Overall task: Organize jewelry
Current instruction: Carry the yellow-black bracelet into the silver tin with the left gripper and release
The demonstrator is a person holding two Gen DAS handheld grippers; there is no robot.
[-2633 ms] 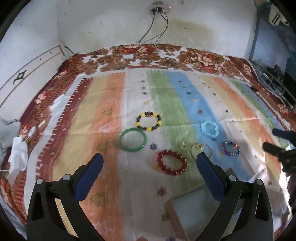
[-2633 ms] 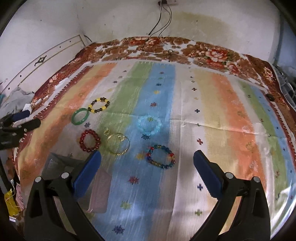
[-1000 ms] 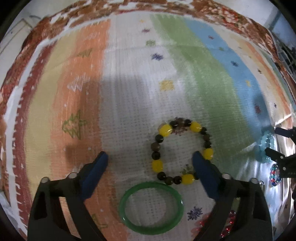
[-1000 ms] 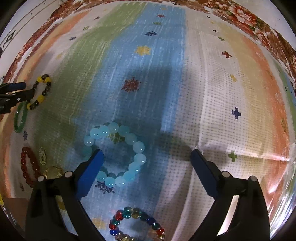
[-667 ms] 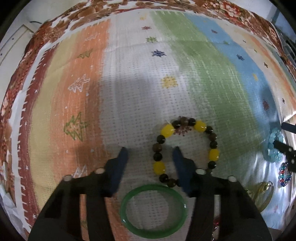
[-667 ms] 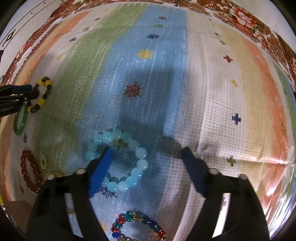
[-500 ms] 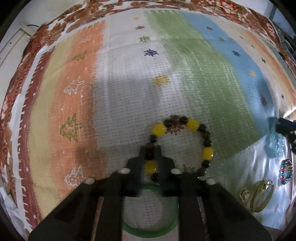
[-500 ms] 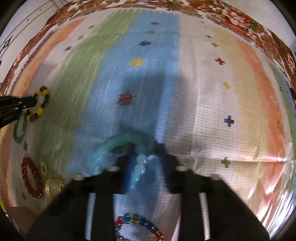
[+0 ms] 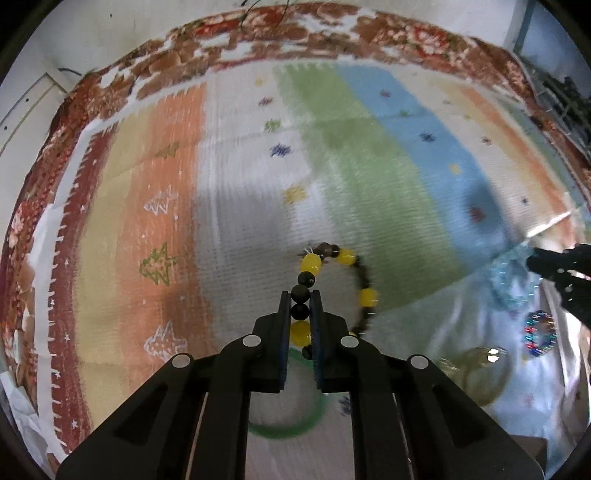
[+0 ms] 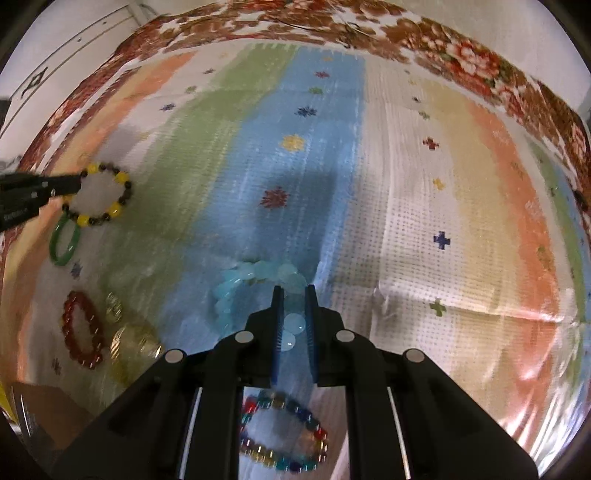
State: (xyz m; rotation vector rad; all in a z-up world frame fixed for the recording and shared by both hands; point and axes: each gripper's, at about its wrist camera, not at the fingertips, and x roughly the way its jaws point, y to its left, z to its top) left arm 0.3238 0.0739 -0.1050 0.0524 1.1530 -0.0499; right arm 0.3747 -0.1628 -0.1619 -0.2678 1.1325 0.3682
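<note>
My left gripper (image 9: 300, 299) is shut on the yellow and dark bead bracelet (image 9: 364, 291), which hangs lifted a little off the striped cloth; it also shows in the right wrist view (image 10: 110, 206). My right gripper (image 10: 293, 293) is shut on the pale blue bead bracelet (image 10: 255, 277), also raised off the cloth. A green bangle (image 10: 64, 240), a red bead bracelet (image 10: 81, 334), a gold bangle with small gold pieces (image 10: 131, 341) and a multicolour bead bracelet (image 10: 284, 432) lie on the cloth.
The striped cloth (image 10: 461, 221) covers a bed with a brown floral blanket (image 10: 461, 48) around its edges. A brown box corner (image 10: 40, 410) sits at the near left. A white wall (image 9: 147, 29) stands behind.
Both grippers moved down to the bracelets and closed, the left on the yellow and dark one, the right on the pale blue one. Both bracelets have risen off the cloth.
</note>
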